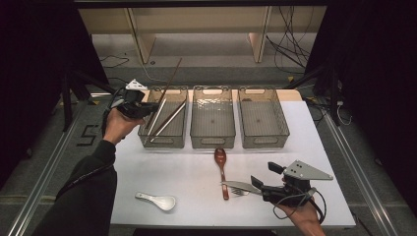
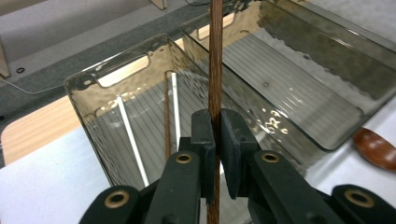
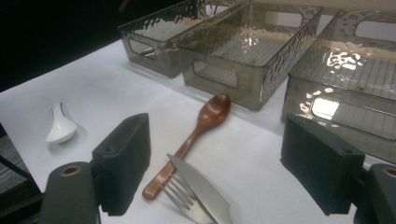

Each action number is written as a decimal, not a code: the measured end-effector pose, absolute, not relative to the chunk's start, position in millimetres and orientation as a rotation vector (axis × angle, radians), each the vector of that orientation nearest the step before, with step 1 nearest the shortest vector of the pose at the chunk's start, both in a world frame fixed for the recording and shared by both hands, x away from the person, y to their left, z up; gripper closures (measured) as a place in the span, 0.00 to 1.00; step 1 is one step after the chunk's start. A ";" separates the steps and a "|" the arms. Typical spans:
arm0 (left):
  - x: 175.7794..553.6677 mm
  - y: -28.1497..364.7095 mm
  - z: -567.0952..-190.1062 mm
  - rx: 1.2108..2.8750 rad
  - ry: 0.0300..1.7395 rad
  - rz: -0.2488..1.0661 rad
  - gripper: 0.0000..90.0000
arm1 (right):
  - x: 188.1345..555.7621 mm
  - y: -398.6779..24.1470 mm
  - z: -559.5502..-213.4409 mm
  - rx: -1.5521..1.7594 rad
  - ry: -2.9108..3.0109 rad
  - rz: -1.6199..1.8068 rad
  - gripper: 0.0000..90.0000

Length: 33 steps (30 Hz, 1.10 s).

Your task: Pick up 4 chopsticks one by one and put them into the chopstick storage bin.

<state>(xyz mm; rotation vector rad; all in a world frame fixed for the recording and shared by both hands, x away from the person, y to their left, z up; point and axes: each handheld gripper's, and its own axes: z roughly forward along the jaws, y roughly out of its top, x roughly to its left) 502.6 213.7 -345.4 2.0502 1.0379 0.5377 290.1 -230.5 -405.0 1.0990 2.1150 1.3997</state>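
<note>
Left claw [image 2: 217, 140] clamped on a thin, dark brown wooden chopstick [image 2: 215, 60], straight, over the leftmost clear bin [image 2: 88, 84], right claw [image 3: 215, 163] apart.

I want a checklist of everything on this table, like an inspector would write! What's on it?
Surface: white table, with three clear bins in a row at its far edge.
Job's things: brown chopstick held upright over the left bin, which has chopsticks in it already.
Clutter: wooden spoon, white spoon, knife lying over a fork.
Grippers: left gripper shut on the brown chopstick; right gripper open, jaws either side of the knife and fork.
Cables: one trailing from the right gripper; loose wires on the floor behind.
Surroundings: wooden shelf legs, dark sides.
</note>
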 end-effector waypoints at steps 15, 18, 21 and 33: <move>521.9 223.2 -373.4 2.039 1.130 0.558 0.92 | 290.3 -230.7 -405.2 1.097 2.116 1.399 0.28; 522.4 222.8 -377.5 2.048 1.136 0.551 0.92 | 289.9 -230.2 -405.1 1.100 2.118 1.398 0.28; 522.5 221.7 -380.9 2.053 1.141 0.545 0.92 | 290.0 -230.6 -405.1 1.098 2.116 1.400 0.28; 522.3 220.2 -394.8 2.084 1.181 0.542 0.92 | 289.8 -230.5 -405.0 1.099 2.112 1.403 0.28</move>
